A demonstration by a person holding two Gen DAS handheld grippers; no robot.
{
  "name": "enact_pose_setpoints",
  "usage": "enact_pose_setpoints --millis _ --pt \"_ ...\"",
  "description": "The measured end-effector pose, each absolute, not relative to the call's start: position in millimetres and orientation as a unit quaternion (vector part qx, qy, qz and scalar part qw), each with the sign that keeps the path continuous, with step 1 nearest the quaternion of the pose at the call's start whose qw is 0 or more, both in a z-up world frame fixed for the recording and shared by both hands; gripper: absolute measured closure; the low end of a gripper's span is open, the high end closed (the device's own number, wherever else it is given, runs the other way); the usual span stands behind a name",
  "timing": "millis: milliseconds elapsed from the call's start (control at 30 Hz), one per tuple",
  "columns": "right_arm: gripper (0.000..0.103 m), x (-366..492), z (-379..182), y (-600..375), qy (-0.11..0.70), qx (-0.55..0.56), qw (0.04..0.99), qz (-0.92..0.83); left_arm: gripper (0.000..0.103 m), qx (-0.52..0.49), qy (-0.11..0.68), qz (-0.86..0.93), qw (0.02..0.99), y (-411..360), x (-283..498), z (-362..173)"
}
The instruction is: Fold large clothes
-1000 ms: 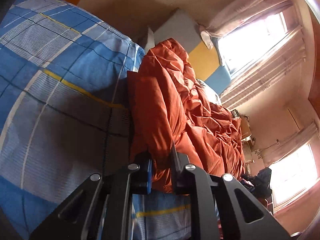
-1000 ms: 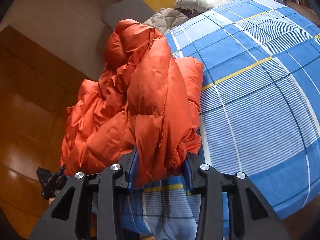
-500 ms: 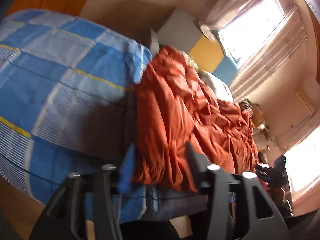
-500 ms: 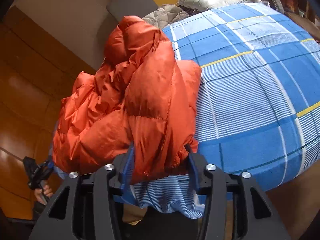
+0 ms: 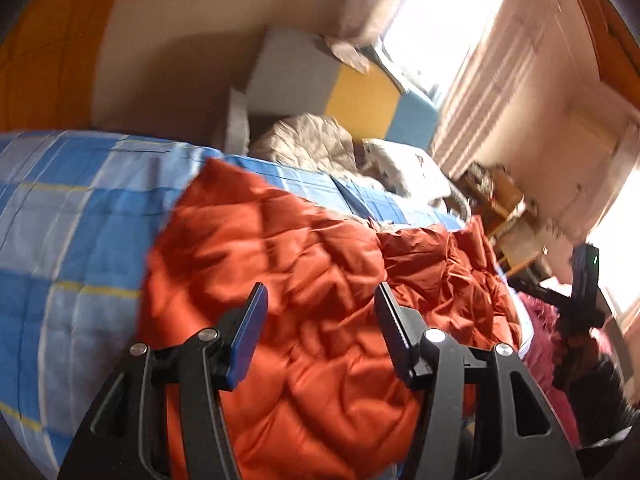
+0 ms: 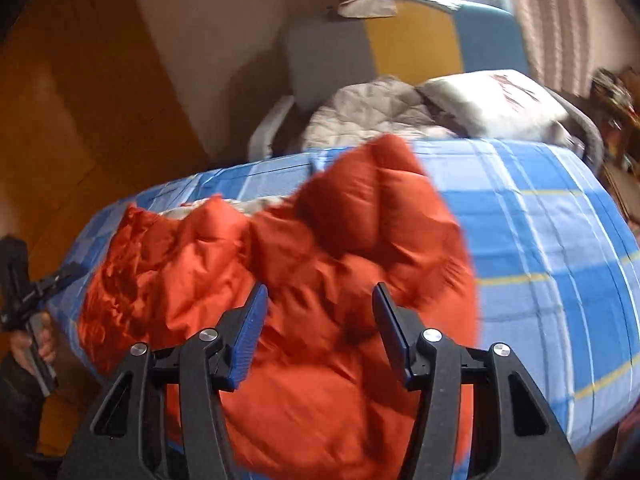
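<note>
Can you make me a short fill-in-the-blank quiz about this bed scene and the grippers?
1. The puffy jacket lying on the bed is ____ in colour.
2. The bedcover is a ____ check with thin yellow lines.
3. The jaws of the left gripper and the right gripper are both ____.
4. The headboard panel between the grey and blue panels is ____.

Missing words: orange; blue; open; yellow

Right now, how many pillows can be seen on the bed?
1: a white pillow lies at the head of the bed, beside a grey quilt. Others may be hidden behind it.
</note>
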State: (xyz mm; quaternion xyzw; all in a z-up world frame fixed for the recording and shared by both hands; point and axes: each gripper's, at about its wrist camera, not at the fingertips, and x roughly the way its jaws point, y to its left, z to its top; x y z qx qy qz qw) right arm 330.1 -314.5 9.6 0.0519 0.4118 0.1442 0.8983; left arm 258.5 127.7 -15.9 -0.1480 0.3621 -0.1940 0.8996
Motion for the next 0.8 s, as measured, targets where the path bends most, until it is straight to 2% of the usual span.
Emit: enact_pose_setpoints --millis 100,200,233,267,300,333,367,400,433,467,800 --pt "0.053 353 3 -280 0.423 0.018 0.893 0.155 0.039 -0.117 0.392 -0.188 0.893 108 287 -24" --pt "0.053 382 -14 -252 0.443 -0.025 0.885 0.143 0.040 -0.096 0.422 -0.176 0.884 94 314 -37" --pt "0.057 386 -19 -248 0.449 -0.034 0.882 0.141 0.040 -0.091 0.433 -0.176 0.880 90 322 -43" --pt "0.064 392 -25 -244 0.458 -0.048 0.877 0.136 0.049 -0.086 0.438 -0.171 0.878 88 326 -46" --pt "0.067 394 -28 -240 0.462 -0.055 0.875 0.135 0.071 -0.079 0.445 -0.167 0.876 85 331 -51" --pt "0.076 398 -33 -238 0.467 -0.059 0.871 0.137 0.081 -0.073 0.448 -0.165 0.876 84 334 -54" --pt "0.084 399 -37 -238 0.471 -0.062 0.869 0.140 0.095 -0.070 0.446 -0.161 0.878 85 334 -56" --pt "0.088 399 -38 -238 0.471 -0.062 0.868 0.143 0.101 -0.070 0.438 -0.160 0.882 87 333 -56" --pt "0.097 398 -37 -238 0.470 -0.062 0.868 0.145 0.102 -0.071 0.430 -0.160 0.886 88 331 -55" --pt "0.100 396 -36 -238 0.467 -0.062 0.870 0.147 0.102 -0.066 0.423 -0.157 0.890 88 328 -53" --pt "0.102 385 4 -244 0.399 -0.041 0.907 0.127 0.103 -0.088 0.333 -0.121 0.931 103 311 -7"
